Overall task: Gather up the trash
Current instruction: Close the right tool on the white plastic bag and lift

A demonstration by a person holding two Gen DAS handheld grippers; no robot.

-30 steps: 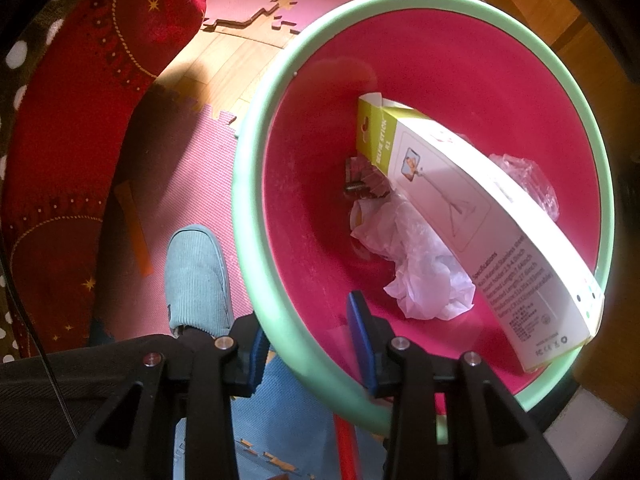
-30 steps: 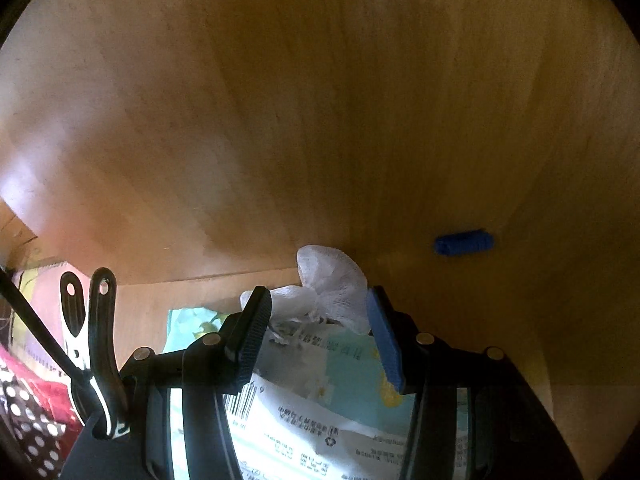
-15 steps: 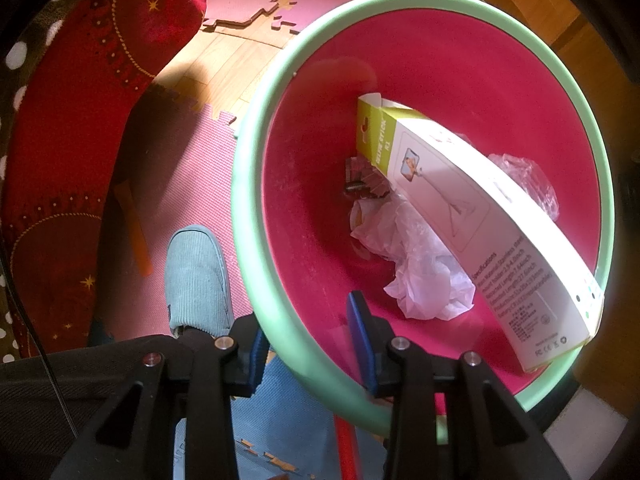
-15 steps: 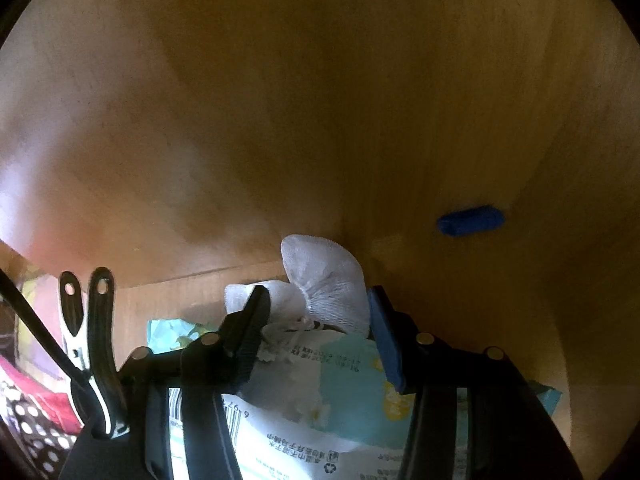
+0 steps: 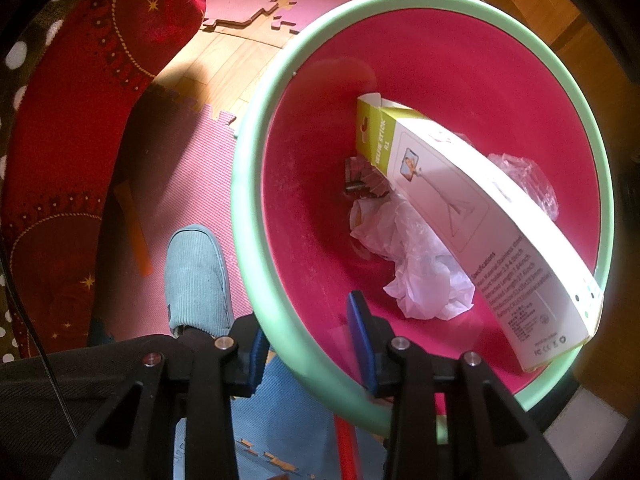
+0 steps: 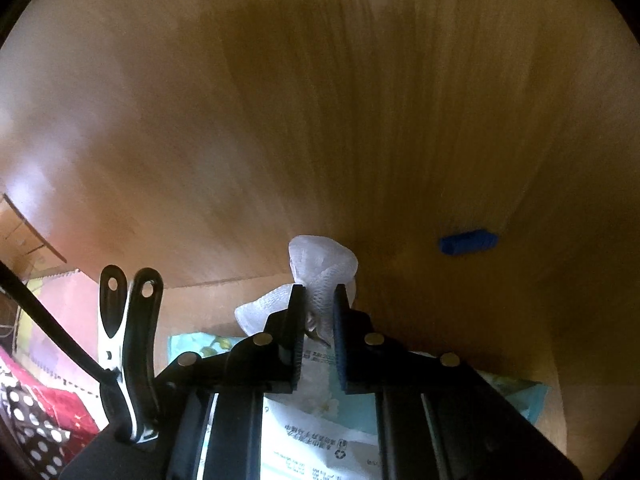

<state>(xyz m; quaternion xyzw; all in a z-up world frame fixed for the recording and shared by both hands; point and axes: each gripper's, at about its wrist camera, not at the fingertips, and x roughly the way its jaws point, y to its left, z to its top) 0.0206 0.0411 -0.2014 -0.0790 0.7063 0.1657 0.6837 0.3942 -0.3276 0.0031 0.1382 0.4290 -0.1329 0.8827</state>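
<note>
Gripper now pinching upright tissue

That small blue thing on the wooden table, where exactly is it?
In the right wrist view the small blue thing lies alone on the wooden table, to the right of the white wipe that the right gripper is closing on.

Both tools are matte black frames studded with round silver screws. The left hand-held gripper has blue-padded fingers; the right hand-held gripper has darker ribbed pads, a black-and-white spring clamp and a thin black cable beside it. The person wears a pale blue corduroy slipper and dark trousers.
</note>
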